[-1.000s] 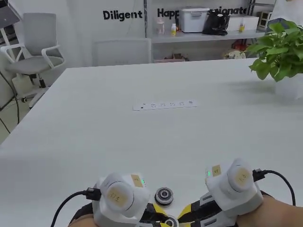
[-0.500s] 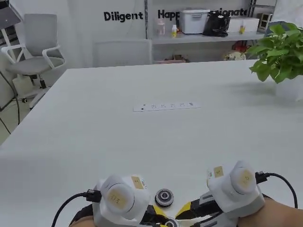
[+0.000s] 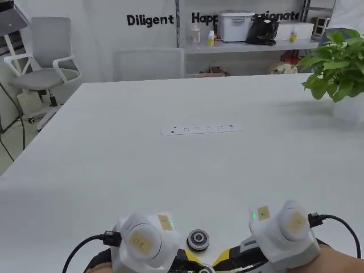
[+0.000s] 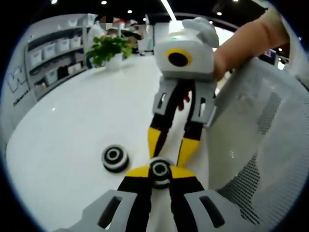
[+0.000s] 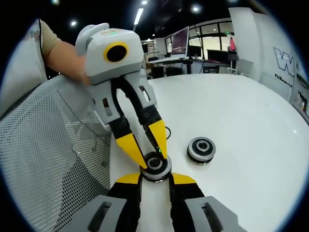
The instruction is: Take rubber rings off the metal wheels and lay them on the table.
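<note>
A metal wheel with a black rubber ring [image 4: 160, 170] [image 5: 155, 166] is held just above the white table [image 3: 170, 170], at its near edge. My left gripper [image 4: 160, 175] is shut on it from one side. My right gripper [image 5: 155, 180] faces the left one and is shut on the same wheel from the other side. In the left gripper view the right gripper [image 4: 170, 145] reaches down onto the wheel. A second ringed wheel [image 3: 198, 239] [image 4: 115, 158] [image 5: 201, 149] lies flat on the table just beyond the two grippers.
A white power strip [image 3: 202, 129] lies across the middle of the table. A potted plant [image 3: 335, 62] stands at the far right. A grey office chair [image 3: 45, 51] is beyond the far left corner. A white mesh chair back [image 4: 256, 130] is close behind the grippers.
Both grippers stay closed on the same wheel and sit slightly lower in the picture. The head camera has shifted a little. The loose wheel has not moved.
</note>
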`<action>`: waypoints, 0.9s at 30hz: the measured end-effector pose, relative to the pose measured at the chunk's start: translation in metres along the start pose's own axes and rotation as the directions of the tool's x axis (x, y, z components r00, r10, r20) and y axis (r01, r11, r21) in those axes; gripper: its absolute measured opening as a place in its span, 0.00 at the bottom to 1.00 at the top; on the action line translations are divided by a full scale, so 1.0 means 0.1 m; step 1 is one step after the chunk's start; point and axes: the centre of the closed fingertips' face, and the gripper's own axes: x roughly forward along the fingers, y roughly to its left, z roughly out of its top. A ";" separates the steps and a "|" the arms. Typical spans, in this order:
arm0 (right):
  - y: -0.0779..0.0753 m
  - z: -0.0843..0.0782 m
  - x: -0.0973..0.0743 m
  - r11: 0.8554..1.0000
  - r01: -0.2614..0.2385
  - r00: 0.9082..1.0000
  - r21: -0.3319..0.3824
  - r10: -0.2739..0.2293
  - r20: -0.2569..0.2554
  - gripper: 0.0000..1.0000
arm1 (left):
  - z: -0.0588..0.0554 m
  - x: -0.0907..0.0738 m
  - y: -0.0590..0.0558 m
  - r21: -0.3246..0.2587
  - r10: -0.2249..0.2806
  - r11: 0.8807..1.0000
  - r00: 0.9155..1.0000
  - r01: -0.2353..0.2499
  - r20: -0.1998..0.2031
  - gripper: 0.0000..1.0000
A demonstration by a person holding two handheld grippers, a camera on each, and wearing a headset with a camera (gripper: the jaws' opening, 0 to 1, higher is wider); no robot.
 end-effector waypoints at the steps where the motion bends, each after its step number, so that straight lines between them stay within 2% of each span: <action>1: 0.00 -0.01 0.00 1.000 -0.002 1.000 0.003 0.002 0.002 0.19 | 0.00 0.00 0.00 0.000 0.000 1.000 1.000 0.000 0.000 0.14; 8: 0.00 -0.02 -0.02 1.000 -0.008 1.000 0.008 0.008 -0.001 0.15 | 0.00 0.00 0.00 -0.002 0.001 1.000 1.000 -0.001 0.001 0.14; 11: 0.00 -0.04 -0.04 1.000 -0.009 1.000 -0.004 0.009 -0.010 0.10 | 0.00 0.00 0.00 -0.002 0.002 1.000 1.000 -0.002 0.002 0.14; 12: 0.00 -0.05 -0.04 1.000 -0.010 1.000 0.013 0.010 -0.009 0.08 | 0.00 0.00 0.00 -0.002 0.002 1.000 1.000 -0.002 0.001 0.14; 16: 0.00 -0.05 -0.04 1.000 -0.014 1.000 0.018 0.014 -0.011 0.08 | 0.00 0.00 0.00 -0.002 0.003 1.000 1.000 -0.003 0.002 0.14; 17: 0.00 -0.05 -0.04 1.000 -0.018 1.000 0.021 0.018 -0.010 0.10 | 0.00 0.00 0.00 -0.002 0.003 1.000 1.000 -0.003 0.002 0.14; 20: 0.02 0.03 -0.06 0.999 -0.027 1.000 0.026 0.027 0.010 0.24 | 0.00 0.00 0.00 -0.004 0.003 1.000 1.000 -0.003 0.002 0.14; 24: -0.01 0.07 -0.14 0.998 -0.036 0.999 -0.043 0.036 0.013 0.26 | 0.00 0.00 0.00 -0.010 0.004 1.000 1.000 -0.004 0.007 0.14; 25: -0.03 0.01 -0.16 0.998 -0.037 0.999 -0.041 0.037 -0.005 0.26 | 0.00 0.00 0.00 -0.013 0.004 1.000 1.000 -0.004 0.009 0.14; 27: -0.04 -0.04 -0.17 0.999 -0.038 0.999 -0.038 0.038 -0.003 0.26 | 0.00 0.00 0.00 -0.015 0.004 1.000 1.000 -0.003 0.013 0.14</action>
